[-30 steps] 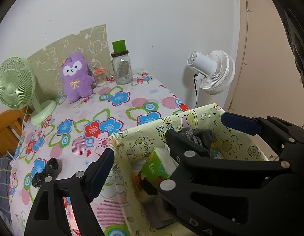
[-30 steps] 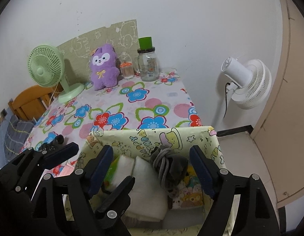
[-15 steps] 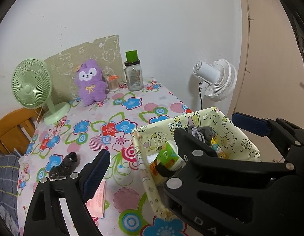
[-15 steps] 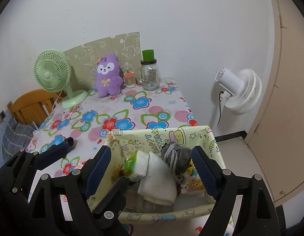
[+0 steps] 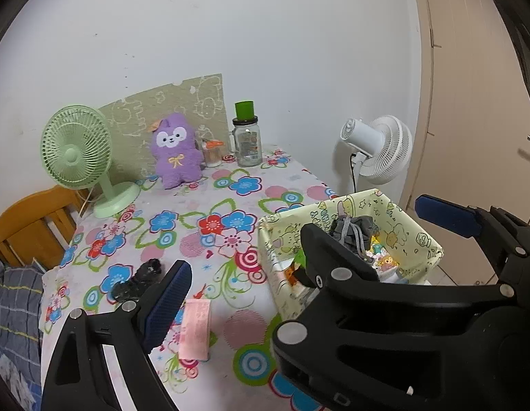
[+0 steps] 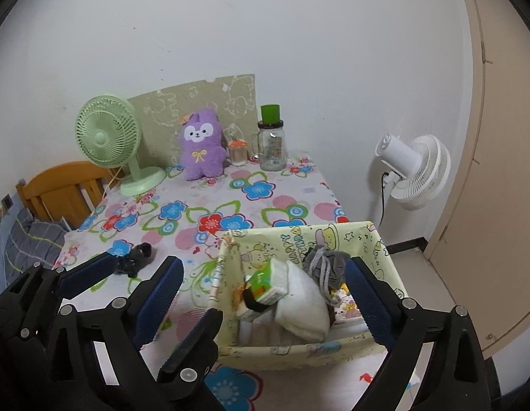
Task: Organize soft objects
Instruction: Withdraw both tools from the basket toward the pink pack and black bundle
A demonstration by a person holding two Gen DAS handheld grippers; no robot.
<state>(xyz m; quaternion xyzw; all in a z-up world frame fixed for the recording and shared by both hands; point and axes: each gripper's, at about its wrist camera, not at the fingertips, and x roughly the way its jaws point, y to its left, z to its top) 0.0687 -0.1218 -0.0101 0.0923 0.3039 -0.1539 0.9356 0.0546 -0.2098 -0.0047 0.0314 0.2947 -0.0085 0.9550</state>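
Both hand-held grippers are empty. The left hand-held gripper (image 5: pixel 301 239) stands wide; the right hand-held gripper (image 6: pixel 265 284) is opening above the yellow fabric basket (image 6: pixel 299 351) at the worktop's (image 6: pixel 230 188) near corner, which holds a white cloth (image 6: pixel 299 308) and grey bundle (image 6: pixel 328 262). A purple plush toy (image 6: pixel 200 145) sits by the wall.

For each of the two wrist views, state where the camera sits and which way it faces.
Left wrist: sits on the left gripper, looking forward and down over the floral table; its open blue-padded fingers show, with the right gripper's finger crossing in front.
Right wrist: sits on the right gripper, facing the fabric bin; its jaws are opening, nothing pressed.
Shared: bin, purple plush, green fan.
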